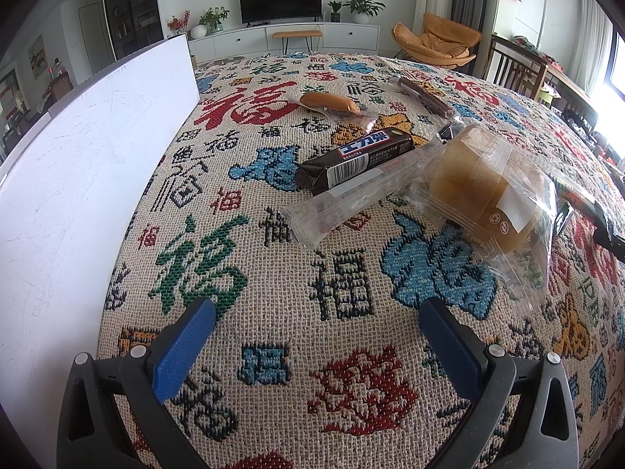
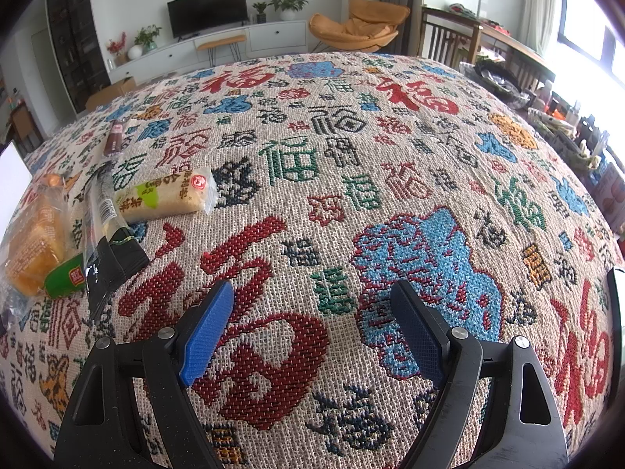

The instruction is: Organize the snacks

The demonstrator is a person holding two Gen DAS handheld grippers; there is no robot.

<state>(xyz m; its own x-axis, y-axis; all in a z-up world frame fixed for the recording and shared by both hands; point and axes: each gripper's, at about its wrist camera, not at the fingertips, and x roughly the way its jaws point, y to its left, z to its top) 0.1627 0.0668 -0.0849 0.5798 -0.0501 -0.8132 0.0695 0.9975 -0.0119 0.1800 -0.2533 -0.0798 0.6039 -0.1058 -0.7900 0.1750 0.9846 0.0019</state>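
The left gripper (image 1: pixel 318 306) was spread wide and held nothing. It hung over the tabletop (image 1: pixel 273 391), which had a woven cloth on it. Ahead of it lay a brown chocolate bar (image 1: pixel 353 158), a clear long packet (image 1: pixel 351 195), a wrapped cake (image 1: pixel 488 191) and a sausage (image 1: pixel 330 102). A white board (image 1: pixel 78 179) stood to the left. The right gripper (image 2: pixel 312 293) was spread wide too, touching nothing. A rice cracker pack (image 2: pixel 168 197) lay far to its left.
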